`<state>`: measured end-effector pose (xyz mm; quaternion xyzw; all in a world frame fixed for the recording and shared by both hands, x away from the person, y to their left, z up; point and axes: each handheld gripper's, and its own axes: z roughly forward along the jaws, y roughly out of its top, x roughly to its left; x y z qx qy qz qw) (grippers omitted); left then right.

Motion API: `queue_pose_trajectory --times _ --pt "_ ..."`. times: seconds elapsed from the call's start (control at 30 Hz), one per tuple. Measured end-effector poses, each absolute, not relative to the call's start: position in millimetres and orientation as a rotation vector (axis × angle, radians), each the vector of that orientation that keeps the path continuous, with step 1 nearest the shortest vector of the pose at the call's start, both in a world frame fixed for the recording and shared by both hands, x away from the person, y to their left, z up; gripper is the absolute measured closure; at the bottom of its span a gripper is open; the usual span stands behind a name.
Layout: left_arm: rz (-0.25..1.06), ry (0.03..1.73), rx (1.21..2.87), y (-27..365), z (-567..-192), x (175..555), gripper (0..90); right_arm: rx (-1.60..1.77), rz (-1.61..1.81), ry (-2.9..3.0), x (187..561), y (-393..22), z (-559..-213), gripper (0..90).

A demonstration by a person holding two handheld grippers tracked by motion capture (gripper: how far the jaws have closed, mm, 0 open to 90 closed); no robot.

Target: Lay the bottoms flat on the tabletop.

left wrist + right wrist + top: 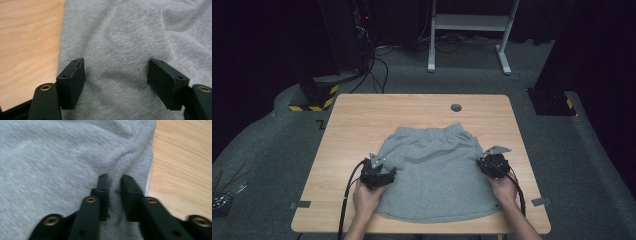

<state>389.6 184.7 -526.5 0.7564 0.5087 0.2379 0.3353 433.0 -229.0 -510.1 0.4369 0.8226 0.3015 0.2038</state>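
Note:
Grey shorts (437, 170) lie flat on the wooden table (362, 115), waistband toward the far side. My left gripper (387, 176) rests on the shorts' left part. In the left gripper view it (116, 75) is open, its pads (75, 82) wide apart and touching the flat cloth (120, 37), close to the cloth's edge by the bare wood (27, 50). My right gripper (483, 164) sits at the shorts' right edge. In the right gripper view it (115, 185) stands narrow, pinching a raised ridge of cloth (55, 165) just inside the hem, beside the wood (182, 165).
A round grommet (456, 107) sits in the table's far middle. Tape marks lie near the front corners (300, 204) (538, 201). Behind the table stand a white desk frame (469, 22), cables, and a base with yellow-black stripes (314, 97).

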Motion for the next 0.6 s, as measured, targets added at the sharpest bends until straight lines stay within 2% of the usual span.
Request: queue_pose_trajectory --times 0.1,0.17,0.23,0.3,0.47,0.6 --pt "0.626 1.334 1.977 182 -526 403 29.5 1.276 0.834 2.259 449 -229 -510 77.9" --pt "0.639 1.346 1.979 180 -524 400 31.8 1.29 0.819 2.248 451 -228 -507 64.7" --pt "0.65 1.313 1.974 178 -522 386 35.8 1.269 0.844 2.241 440 -231 -502 57.6" --pt "0.638 1.265 1.982 176 -519 371 37.5 1.22 0.858 2.228 421 -235 -497 57.3" --pt "0.561 1.216 2.011 175 -527 351 36.4 1.169 0.884 2.313 381 -241 -500 67.0" --pt "0.562 1.23 1.999 174 -527 351 34.9 1.135 0.87 2.371 374 -235 -512 87.8"
